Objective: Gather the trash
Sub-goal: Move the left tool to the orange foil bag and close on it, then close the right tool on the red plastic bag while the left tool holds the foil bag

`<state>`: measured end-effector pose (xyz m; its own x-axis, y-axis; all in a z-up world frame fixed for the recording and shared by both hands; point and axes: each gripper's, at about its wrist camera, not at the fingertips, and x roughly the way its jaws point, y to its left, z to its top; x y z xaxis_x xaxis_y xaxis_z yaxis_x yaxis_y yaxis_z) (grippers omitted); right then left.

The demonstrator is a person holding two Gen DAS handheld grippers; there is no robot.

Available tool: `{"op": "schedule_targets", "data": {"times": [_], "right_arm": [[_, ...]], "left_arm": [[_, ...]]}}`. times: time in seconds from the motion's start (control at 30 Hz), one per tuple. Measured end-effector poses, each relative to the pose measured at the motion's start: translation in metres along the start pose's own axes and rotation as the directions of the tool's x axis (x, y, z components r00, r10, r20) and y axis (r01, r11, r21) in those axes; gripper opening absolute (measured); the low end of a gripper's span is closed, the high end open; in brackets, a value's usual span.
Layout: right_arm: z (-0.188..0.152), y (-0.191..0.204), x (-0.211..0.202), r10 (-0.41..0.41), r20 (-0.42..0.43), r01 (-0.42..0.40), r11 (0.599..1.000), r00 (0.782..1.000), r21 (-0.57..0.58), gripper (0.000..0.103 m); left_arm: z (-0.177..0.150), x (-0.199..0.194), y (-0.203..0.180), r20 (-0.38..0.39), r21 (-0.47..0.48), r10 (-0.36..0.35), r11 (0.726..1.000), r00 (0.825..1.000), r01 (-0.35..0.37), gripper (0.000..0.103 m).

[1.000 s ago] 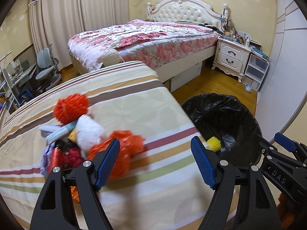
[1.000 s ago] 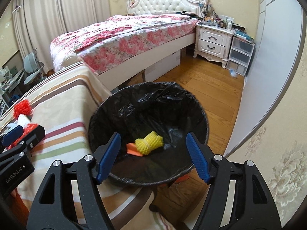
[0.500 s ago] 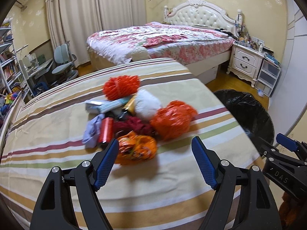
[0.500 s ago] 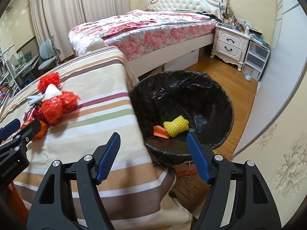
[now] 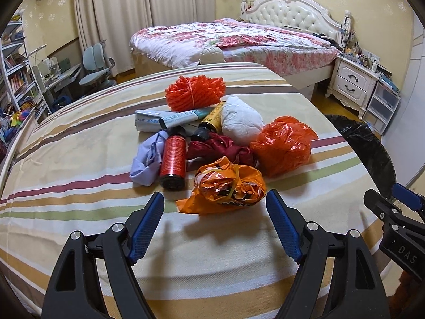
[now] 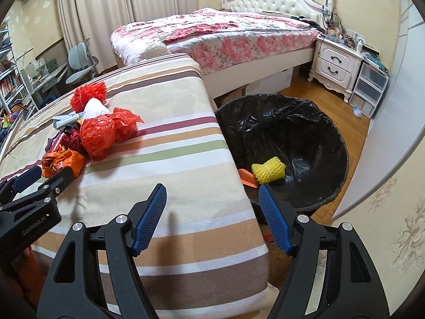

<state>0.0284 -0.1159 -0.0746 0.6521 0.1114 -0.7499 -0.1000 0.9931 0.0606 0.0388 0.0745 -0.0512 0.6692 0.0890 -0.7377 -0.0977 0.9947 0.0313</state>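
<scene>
Left wrist view: the left hand-held gripper (image 5: pixel 214 228) gapes wide and empty just short of the orange crumpled bag (image 5: pixel 229 186), nearest of the trash pile on the striped surface (image 5: pixel 79 143). The right hand-held gripper (image 6: pixel 212 218) is likewise wide open and empty, near the black-lined bin (image 6: pixel 313 133). The pick-up step looks to be in hand; next I would advance, straddle the bag and close.

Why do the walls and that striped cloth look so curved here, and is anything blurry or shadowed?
Left wrist view: the fisheye lens bows the striped cloth and darkens the corners; the trash pile is sharp, and the orange bag casts a soft shadow toward the camera. Right wrist view: same bending along the wall; the black bin liner shows glossy glare.
</scene>
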Motion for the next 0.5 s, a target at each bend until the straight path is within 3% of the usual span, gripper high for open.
{"op": "schedule_targets", "data": {"times": [0.03, 0.1, 0.27, 0.5], "right_arm": [[0.001, 0.001, 0.001, 0.002, -0.001, -0.002, 1.0, 1.0, -0.002, 0.07], [0.003, 0.002, 0.002, 0.004, -0.002, -0.004, 1.0, 1.0, -0.005, 0.071], [0.006, 0.009, 0.005, 0.012, -0.005, -0.013, 1.0, 1.0, -0.019, 0.071], [0.011, 0.025, 0.003, 0.037, 0.002, -0.037, 0.998, 0.999, -0.051, 0.071]], "left_arm": [[0.0, 0.002, 0.001, -0.006, -0.002, -0.01, 1.0, 1.0, 0.01, 0.077], [0.0, 0.004, 0.002, -0.01, -0.004, -0.026, 1.0, 1.0, 0.026, 0.065], [-0.002, 0.007, 0.004, -0.027, -0.004, -0.065, 0.998, 0.998, 0.065, 0.055], [-0.005, -0.007, 0.013, -0.011, -0.017, -0.083, 0.996, 0.996, 0.083, 0.054]]}}
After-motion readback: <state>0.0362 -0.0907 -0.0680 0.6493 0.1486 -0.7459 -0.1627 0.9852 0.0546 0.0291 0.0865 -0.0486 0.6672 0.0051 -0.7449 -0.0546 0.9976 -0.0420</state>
